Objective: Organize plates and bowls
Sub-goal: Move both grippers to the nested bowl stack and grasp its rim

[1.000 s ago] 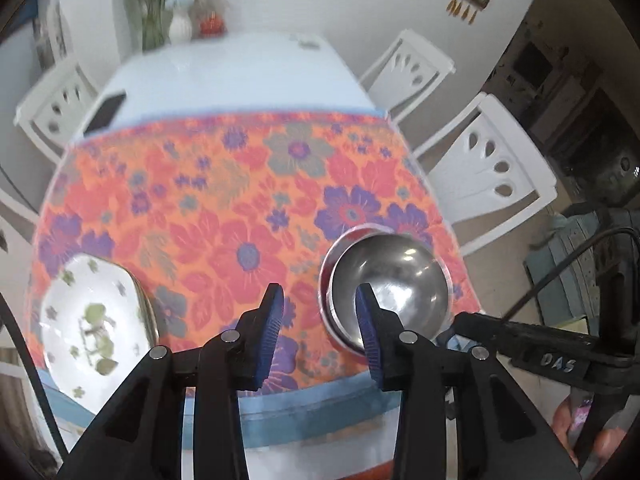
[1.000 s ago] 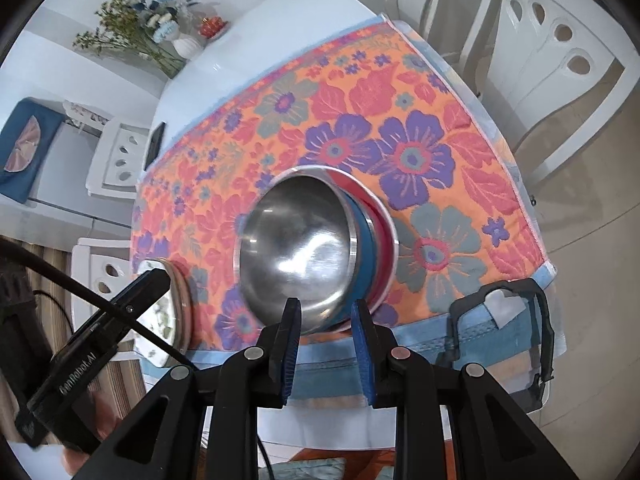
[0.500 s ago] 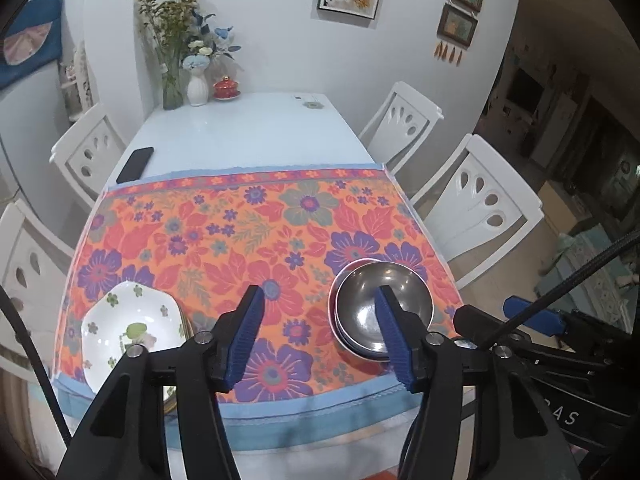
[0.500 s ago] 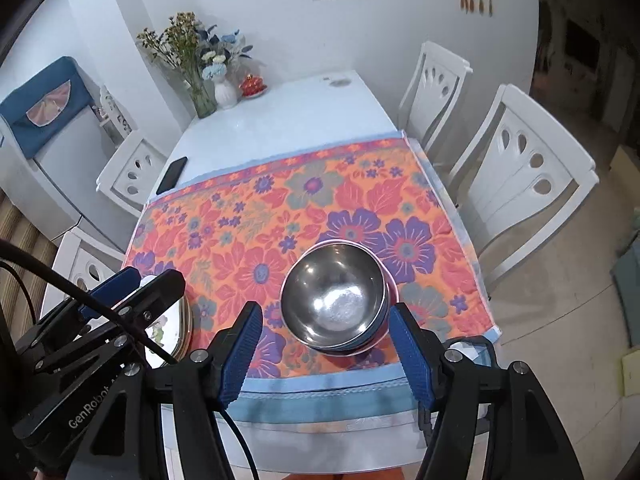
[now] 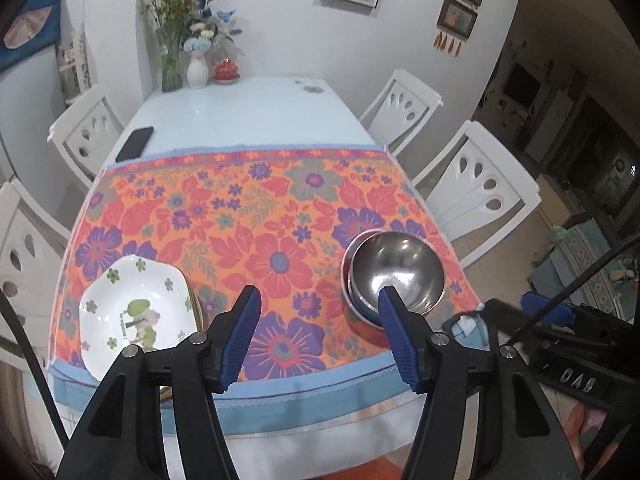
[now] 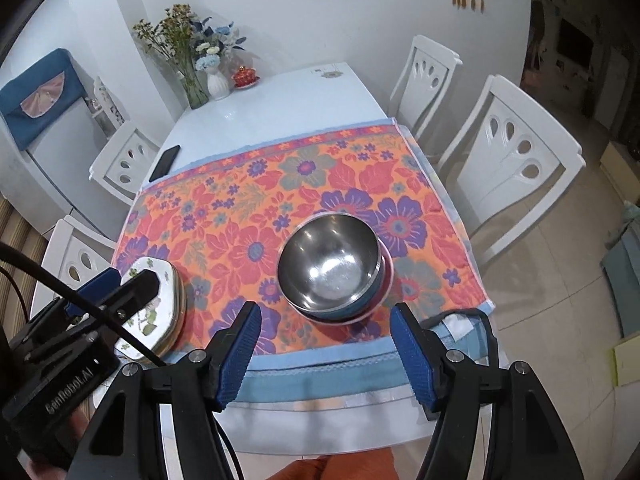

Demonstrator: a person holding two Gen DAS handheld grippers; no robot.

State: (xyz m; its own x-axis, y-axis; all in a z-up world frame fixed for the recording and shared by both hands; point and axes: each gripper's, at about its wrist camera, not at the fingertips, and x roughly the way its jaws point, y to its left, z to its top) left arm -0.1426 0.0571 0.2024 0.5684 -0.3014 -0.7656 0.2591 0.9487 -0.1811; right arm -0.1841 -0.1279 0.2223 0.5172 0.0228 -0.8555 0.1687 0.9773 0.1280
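A steel bowl (image 5: 396, 270) sits nested on a stack of bowls at the near right of the flowered cloth (image 5: 256, 216); it also shows in the right wrist view (image 6: 330, 266). A stack of white flowered plates (image 5: 134, 314) lies at the near left, and shows in the right wrist view (image 6: 154, 310). My left gripper (image 5: 318, 332) is open and empty, above the table's near edge. My right gripper (image 6: 326, 354) is open and empty, just short of the bowl stack.
A black phone (image 5: 135, 144) lies on the bare white table (image 5: 240, 112) beyond the cloth. Vases with flowers (image 5: 188, 52) stand at the far end. White chairs (image 5: 476, 188) stand along both sides.
Both grippers have opened wide and pulled back and up from the table. The right gripper let go of the steel bowl, which now rests on the bowl stack.
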